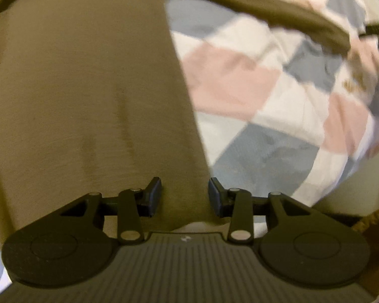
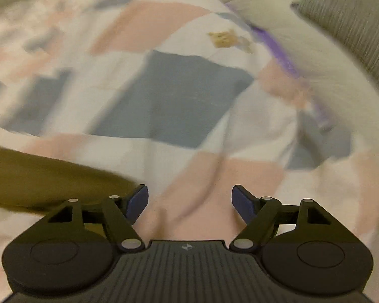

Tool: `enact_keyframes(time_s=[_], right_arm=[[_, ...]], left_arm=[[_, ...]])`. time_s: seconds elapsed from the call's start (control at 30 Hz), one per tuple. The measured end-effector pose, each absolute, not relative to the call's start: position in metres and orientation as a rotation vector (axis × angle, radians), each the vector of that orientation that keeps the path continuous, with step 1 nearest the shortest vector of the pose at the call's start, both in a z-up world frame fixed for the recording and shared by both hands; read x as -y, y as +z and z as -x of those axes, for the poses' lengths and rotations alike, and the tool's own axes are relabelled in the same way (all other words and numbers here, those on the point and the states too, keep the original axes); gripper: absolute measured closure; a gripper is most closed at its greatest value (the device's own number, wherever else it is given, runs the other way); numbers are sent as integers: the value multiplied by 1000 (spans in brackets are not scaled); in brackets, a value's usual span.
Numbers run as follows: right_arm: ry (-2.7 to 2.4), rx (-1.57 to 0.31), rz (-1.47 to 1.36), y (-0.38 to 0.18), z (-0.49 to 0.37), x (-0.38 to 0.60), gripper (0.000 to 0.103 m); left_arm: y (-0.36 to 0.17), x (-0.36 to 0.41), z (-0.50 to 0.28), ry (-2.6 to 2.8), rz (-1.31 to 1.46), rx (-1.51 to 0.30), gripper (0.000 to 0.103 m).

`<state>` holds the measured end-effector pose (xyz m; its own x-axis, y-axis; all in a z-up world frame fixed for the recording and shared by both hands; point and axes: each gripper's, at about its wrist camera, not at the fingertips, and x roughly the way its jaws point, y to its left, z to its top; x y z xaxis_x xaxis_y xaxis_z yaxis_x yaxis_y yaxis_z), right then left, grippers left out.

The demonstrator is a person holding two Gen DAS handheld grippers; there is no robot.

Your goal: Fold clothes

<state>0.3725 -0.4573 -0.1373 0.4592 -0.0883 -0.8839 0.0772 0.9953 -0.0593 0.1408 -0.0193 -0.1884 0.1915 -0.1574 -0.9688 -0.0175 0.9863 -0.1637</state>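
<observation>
Presently listed: olive-brown garment (image 1: 88,88), spread flat on a checked quilt (image 1: 265,96) of pink, grey-blue and white squares. Left gripper (image 1: 185,197): jaws parted, its edge between them, nothing clamped. Right gripper (image 2: 190,202): jaws wide apart, empty, over the quilt, a garment end at its left. Grey ribbed cushion (image 2: 353,25) lies beyond. No legible writing; blurred small emblem (image 2: 186,247) on gripper body.

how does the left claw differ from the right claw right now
The left claw sits over the olive-brown garment; the right claw sits over the bare patchwork quilt, the garment only at its side. The left claw's gap looks narrower than the right's. Both are open and grip nothing.
</observation>
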Motion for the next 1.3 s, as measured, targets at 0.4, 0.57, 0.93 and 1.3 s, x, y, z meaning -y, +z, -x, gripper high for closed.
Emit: enact_keyframes(time_s=[0.4,0.57,0.93,1.3], right_arm=[[569,-1439,-262,-183,-261,225,33],[543,-1457,-253,-187,-224,165,32],[412,-1409,-288,-180,-159,65,32],[405,-1385,-235,-170,-170,9,32]], left_arm=[[-154,-197,-30,464,564,-1197,61],[-179,-293,22,595,766,-1175,60],[-227,-379,32,429,958,-1214,60],[-156,-451,-15,330,658,-1015,102]])
